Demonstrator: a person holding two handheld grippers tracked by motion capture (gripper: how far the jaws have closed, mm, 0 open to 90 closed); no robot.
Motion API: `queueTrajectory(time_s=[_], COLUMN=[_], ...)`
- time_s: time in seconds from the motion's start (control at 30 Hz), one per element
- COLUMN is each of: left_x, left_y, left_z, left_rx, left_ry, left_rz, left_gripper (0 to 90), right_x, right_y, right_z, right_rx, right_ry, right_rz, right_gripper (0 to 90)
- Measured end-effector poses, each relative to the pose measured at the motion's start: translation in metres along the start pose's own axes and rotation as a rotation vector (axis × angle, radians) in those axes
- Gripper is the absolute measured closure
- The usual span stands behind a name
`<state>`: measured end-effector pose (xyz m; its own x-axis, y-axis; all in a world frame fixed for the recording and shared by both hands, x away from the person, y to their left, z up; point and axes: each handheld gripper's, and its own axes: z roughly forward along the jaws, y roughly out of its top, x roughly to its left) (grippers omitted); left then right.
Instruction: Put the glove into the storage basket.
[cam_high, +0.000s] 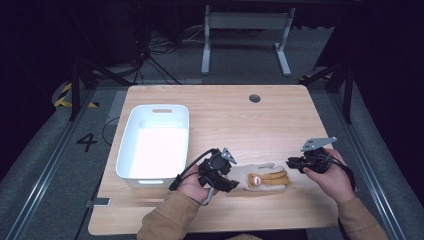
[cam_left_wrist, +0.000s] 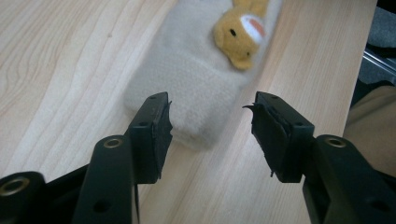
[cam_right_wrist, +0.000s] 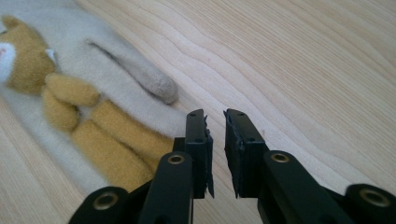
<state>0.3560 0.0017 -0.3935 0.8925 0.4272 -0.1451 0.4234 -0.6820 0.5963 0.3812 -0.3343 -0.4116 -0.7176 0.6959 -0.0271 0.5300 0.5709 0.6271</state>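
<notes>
A beige fleece glove (cam_high: 260, 178) with a yellow plush animal sewn on it lies flat near the table's front edge. My left gripper (cam_high: 231, 184) is at the glove's left end. In the left gripper view it (cam_left_wrist: 210, 116) stands open, and the cuff of the glove (cam_left_wrist: 196, 79) reaches in between the two jaws without being pinched. My right gripper (cam_high: 291, 163) hovers just right of the glove's finger end. In the right gripper view its jaws (cam_right_wrist: 215, 126) are almost together with nothing between them, and the glove (cam_right_wrist: 70, 107) lies to their left.
An empty white plastic bin (cam_high: 127, 150) stands on the left part of the wooden table (cam_high: 240, 120), close to my left hand. A round cable hole (cam_high: 254, 98) sits near the far edge. Dark floor, cables and a desk frame lie beyond.
</notes>
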Motion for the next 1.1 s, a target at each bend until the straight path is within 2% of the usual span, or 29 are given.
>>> queueTrajectory(time_s=[0.07,0.1,0.17,0.23,0.27,0.33,0.43,0.67,0.73,0.77,0.8,0.87,1.1], left_x=[-0.001,-0.001,0.0,0.003,0.004,0.006,0.007,0.007,0.009,0.009,0.009,0.01,0.014], left_y=[0.001,0.001,0.003,0.006,0.007,0.009,0.012,0.017,0.018,0.019,0.019,0.018,0.019], left_z=[0.0,0.0,0.0,0.001,0.002,0.003,0.008,0.026,0.031,0.033,0.035,0.038,0.051], left_rx=[-0.011,-0.022,-0.026,-0.023,-0.039,-0.057,-0.093,-0.108,-0.11,-0.108,-0.104,-0.105,-0.058], left_ry=[0.028,0.031,0.018,-0.01,-0.023,-0.039,-0.042,-0.077,-0.087,-0.066,-0.056,-0.049,-0.038], left_rz=[0.039,0.032,0.029,0.009,-0.003,0.001,0.012,0.052,0.049,0.054,0.059,0.062,0.085], left_gripper=[46.8,46.8,46.3,48.2,46.9,42.8,37.7,27.1,19.1,13.6,11.8,11.3,11.3], right_x=[-0.002,-0.004,-0.006,-0.008,-0.009,-0.011,-0.012,-0.015,-0.015,-0.015,-0.015,-0.014,-0.013], right_y=[-0.001,-0.002,-0.004,-0.006,-0.006,-0.007,-0.008,-0.01,-0.01,-0.01,-0.01,-0.01,-0.009], right_z=[-0.001,-0.002,-0.003,-0.003,-0.004,-0.004,-0.005,-0.006,-0.006,-0.006,-0.006,-0.006,-0.004], right_rx=[-0.002,-0.005,-0.002,-0.005,-0.005,-0.01,-0.012,-0.026,-0.031,-0.033,-0.033,-0.034,-0.028], right_ry=[0.004,0.001,0.001,-0.001,-0.001,-0.005,-0.003,0.001,-0.001,-0.002,-0.001,0.002,0.01], right_rz=[0.018,0.024,0.037,0.046,0.049,0.056,0.065,0.079,0.077,0.077,0.078,0.08,0.076], right_gripper=[77.3,76.9,76.2,76.0,75.9,75.8,75.4,74.0,72.2,71.7,71.5,71.1,70.6])
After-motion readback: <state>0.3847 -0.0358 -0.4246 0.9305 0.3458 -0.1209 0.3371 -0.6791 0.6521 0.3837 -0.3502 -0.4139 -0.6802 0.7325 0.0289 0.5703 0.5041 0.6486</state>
